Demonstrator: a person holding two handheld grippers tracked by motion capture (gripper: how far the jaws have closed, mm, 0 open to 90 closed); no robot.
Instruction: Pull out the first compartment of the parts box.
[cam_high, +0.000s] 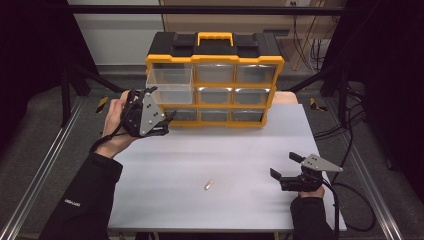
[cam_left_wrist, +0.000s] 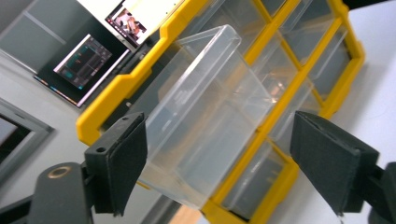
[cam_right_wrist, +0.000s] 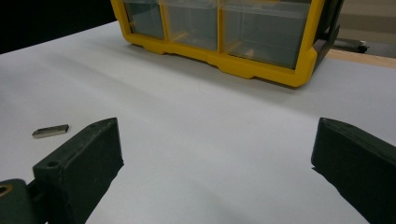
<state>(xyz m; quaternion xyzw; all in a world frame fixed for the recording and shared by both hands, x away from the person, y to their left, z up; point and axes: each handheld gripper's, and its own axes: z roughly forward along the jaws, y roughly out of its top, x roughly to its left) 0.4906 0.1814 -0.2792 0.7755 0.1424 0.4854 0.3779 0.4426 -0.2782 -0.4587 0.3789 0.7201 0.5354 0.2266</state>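
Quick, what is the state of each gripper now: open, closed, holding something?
Left gripper: open, holding nothing, by the pulled-out clear drawer of the yellow organizer.
Right gripper: open, empty, over the white table.

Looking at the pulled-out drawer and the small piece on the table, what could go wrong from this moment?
1. The clear plastic drawer sticks far out of the yellow and black organizer cabinet; the left gripper, close below it with jaws apart, might knock it crooked or out.
2. The small flat metal piece lies flat on the white table, so the open right gripper may push it away instead of gripping it.
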